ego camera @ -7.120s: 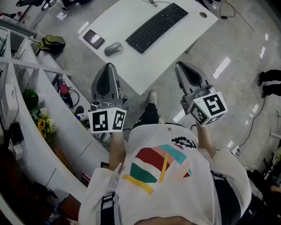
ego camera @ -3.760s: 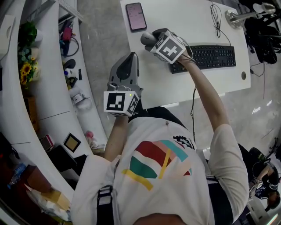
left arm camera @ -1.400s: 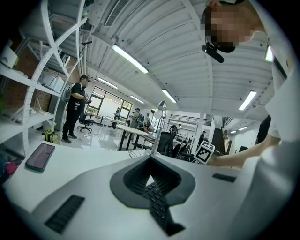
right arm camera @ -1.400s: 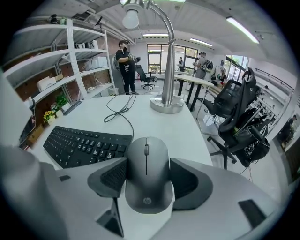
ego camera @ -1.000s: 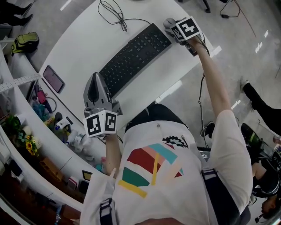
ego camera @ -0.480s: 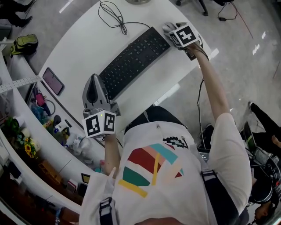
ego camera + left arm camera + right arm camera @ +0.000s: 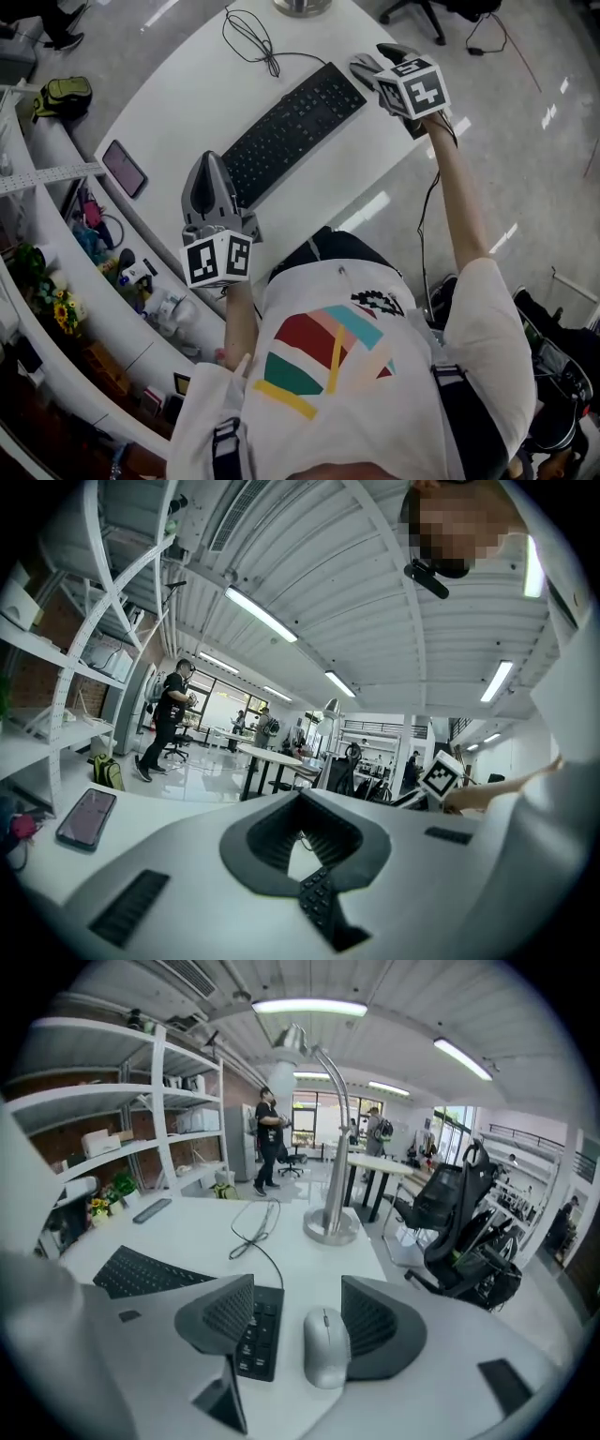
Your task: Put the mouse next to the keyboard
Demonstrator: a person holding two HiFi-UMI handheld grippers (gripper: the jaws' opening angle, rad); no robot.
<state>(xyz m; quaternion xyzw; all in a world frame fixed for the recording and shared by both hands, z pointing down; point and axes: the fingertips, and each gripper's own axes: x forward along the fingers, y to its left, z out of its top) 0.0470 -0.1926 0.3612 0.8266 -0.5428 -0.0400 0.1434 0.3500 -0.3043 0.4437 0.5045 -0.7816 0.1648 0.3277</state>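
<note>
A grey mouse lies on the white desk just off the right end of the black keyboard. In the right gripper view, my right gripper stands open around the mouse, which is close against the right jaw with a gap on its left. In the head view the mouse shows just ahead of the right gripper. My left gripper hangs shut and empty over the desk's near edge, left of the keyboard.
A phone lies at the desk's left end. A lamp base and a loose black cable sit behind the keyboard. An office chair stands off the desk's right side. People stand far off in the room.
My right gripper carried the mouse from beside the phone to the keyboard's right end. In the last half second it drew back slightly; the mouse stays on the desk. The left gripper barely moved.
</note>
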